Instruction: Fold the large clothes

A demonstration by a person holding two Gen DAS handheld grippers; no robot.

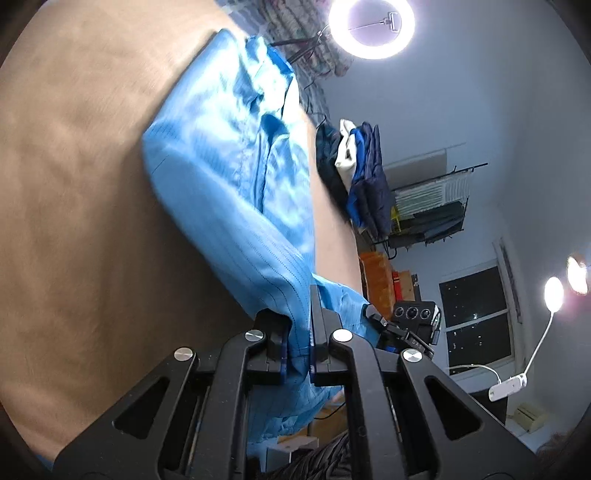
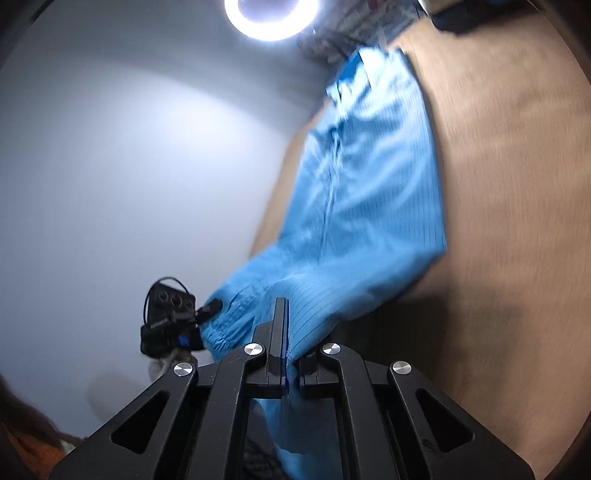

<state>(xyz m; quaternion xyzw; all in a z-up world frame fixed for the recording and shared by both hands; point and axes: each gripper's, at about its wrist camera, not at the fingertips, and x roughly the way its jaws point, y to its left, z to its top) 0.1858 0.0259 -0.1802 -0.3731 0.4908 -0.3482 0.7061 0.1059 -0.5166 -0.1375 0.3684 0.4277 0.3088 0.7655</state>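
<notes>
A large light-blue garment (image 1: 229,173) with fine pinstripes lies stretched along a brown table (image 1: 74,184), its near end lifted off the surface. My left gripper (image 1: 300,325) is shut on that near edge, cloth pinched between its black fingers and hanging below them. In the right wrist view the same blue garment (image 2: 369,192) runs away over the table (image 2: 517,184), and my right gripper (image 2: 290,332) is shut on its near edge. The other gripper (image 2: 173,321) shows at the left, holding the gathered cuff. In the left view the right gripper (image 1: 402,328) appears just to the right.
A ring light (image 1: 371,27) glares at the far end. A pile of dark and white clothes (image 1: 354,170) sits past the table, with a rack (image 1: 432,206), orange boxes (image 1: 376,280), a window (image 1: 476,317) and a desk lamp (image 1: 552,295) beyond. A plain wall (image 2: 129,166) fills the right view's left side.
</notes>
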